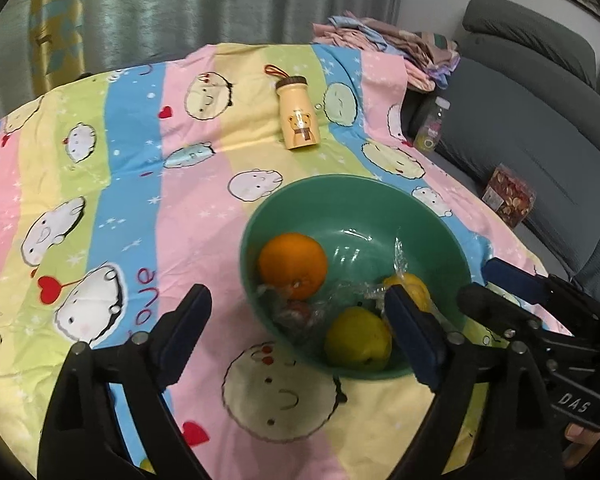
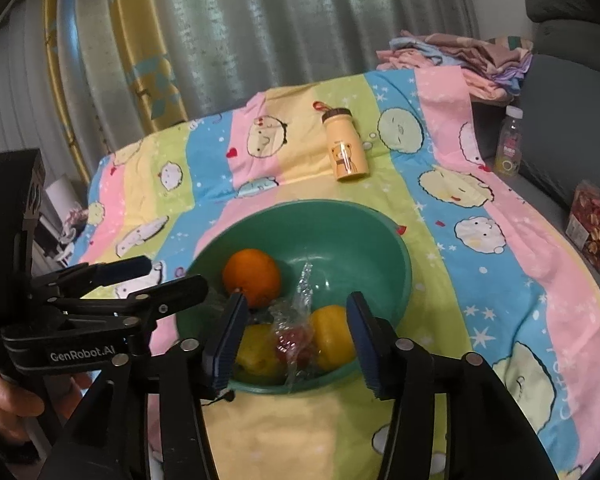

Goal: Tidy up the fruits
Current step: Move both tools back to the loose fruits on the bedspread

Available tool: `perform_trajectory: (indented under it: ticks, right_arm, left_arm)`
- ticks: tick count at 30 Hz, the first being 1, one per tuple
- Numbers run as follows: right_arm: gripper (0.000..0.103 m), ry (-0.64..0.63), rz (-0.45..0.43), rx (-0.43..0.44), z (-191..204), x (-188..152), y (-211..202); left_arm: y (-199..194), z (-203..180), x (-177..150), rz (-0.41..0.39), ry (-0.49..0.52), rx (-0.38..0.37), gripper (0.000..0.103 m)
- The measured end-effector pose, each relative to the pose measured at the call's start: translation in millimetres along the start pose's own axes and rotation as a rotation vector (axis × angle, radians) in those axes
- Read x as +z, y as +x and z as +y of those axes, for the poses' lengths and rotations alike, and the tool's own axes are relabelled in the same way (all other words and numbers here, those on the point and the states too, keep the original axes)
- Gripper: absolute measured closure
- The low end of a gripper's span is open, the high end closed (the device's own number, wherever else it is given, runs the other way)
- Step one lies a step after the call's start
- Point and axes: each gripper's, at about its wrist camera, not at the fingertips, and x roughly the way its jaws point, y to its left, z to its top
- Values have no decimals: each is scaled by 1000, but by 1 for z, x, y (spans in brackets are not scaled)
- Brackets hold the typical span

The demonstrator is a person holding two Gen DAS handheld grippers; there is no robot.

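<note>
A green bowl (image 1: 340, 180) (image 2: 300, 204) stands on the striped cartoon cloth. It holds an orange (image 1: 292, 264) (image 2: 252, 276), two yellow fruits (image 1: 358, 340) (image 2: 334, 336) and a red fruit in clear plastic wrap (image 1: 296, 312) (image 2: 292, 344). My left gripper (image 1: 297, 292) (image 2: 172, 274) hovers over the bowl's near left side, open, with nothing between its pads. Over the near rim, my right gripper (image 2: 296, 300) (image 1: 480, 284) is open too. The fruits lie below its gap and its pads touch none of them.
A cream bear bottle (image 1: 298, 120) (image 2: 346, 148) lies on the cloth beyond the bowl. To the right, a grey sofa (image 1: 520, 120) carries a clear drink bottle (image 1: 430, 128), a snack box (image 1: 508, 196) and piled clothes (image 1: 400, 48). Curtains hang behind.
</note>
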Motion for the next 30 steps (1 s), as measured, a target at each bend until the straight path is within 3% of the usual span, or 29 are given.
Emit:
perform_trajectory:
  ticks: [5,8,11,24,30]
  right_arm:
    - [45,1,0,25,11,-8,-19]
    - [43,3,11,42,19,-16,-27]
    - [35,-1,21,61,27,-24,-34]
    - [35,-33,87,163,66,-53,-36]
    - [35,-67,127,212,92,-66,-27]
  left_arm:
    - [-29,13,-14,-12,-39,21,1]
    - [-46,25,-24,-16,-77,14,1]
    - [-64,40,-37,-22,-105,35,1]
    - [-141,147,-105,-57,-329,172,1]
    - [-149,164,-142,-21,-343,197,1]
